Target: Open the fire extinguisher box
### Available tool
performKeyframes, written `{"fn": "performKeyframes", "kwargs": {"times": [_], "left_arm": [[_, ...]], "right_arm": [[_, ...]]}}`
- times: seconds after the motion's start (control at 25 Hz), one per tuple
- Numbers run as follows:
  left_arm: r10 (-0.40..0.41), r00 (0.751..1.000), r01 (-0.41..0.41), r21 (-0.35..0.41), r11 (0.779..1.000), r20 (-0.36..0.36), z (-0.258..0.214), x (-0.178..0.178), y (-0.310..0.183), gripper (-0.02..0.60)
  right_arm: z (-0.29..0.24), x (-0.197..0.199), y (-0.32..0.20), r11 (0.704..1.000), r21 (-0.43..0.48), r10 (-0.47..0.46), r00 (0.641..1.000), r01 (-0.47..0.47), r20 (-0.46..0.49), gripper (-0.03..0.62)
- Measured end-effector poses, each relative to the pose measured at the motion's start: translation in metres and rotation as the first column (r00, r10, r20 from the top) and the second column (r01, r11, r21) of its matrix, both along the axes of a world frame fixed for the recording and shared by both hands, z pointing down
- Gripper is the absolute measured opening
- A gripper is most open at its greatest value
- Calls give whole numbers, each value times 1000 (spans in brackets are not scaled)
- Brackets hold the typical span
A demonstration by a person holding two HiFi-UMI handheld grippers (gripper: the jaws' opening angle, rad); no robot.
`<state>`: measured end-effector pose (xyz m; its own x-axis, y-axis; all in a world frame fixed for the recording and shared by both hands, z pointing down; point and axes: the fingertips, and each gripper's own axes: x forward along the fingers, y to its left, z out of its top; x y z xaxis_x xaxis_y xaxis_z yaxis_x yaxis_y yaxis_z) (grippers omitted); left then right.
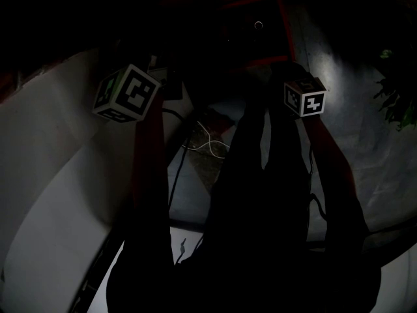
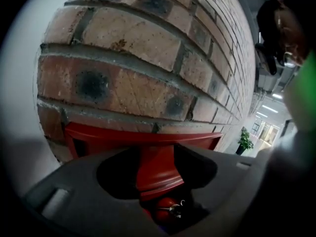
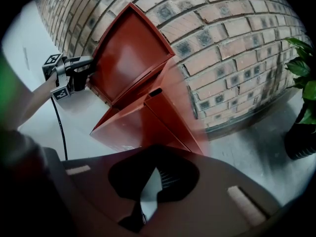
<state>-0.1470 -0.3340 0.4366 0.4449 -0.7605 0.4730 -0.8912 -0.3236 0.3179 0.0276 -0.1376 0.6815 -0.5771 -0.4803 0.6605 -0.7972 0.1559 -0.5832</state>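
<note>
Head view's almost black. Right gripper view shows the fire extinguisher box (image 3: 129, 125) against the brick wall (image 3: 227, 38), lid (image 3: 129, 53) raised, left gripper (image 3: 90, 64) clamping its edge; right gripper (image 3: 148, 194) narrowly apart, empty.

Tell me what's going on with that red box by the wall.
A person with a gripper in each hand is working at a red fire extinguisher box that stands against a brick wall. The left gripper has its jaws shut on the edge of the lid, which stands raised, so the box is open. The red top of an extinguisher shows below it. The right gripper hangs in front of the box, jaws apart with nothing between them.
</note>
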Motion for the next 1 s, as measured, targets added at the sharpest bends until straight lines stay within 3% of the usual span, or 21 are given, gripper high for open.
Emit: {"fn": "performKeyframes", "kwargs": {"times": [0.2, 0.4, 0.76, 1.0], "left_arm": [[10, 998, -11, 13, 1000, 63, 1, -2, 1, 183], [8, 992, -11, 23, 1000, 128, 5, -5, 1, 2], [4, 994, -7, 26, 1000, 106, 5, -7, 4, 2], [64, 989, -68, 22, 997, 136, 6, -1, 16, 2]], "right_arm": [[-1, 0, 0, 1000, 4, 7, 1000, -7, 14, 0], [0, 2, 1, 1000, 1, -2, 1000, 2, -2, 0], [1, 2, -1, 1000, -1, 13, 1000, -13, -7, 2], [1, 1, 0, 1000, -14, 25, 999, -25, -24, 2]]}}
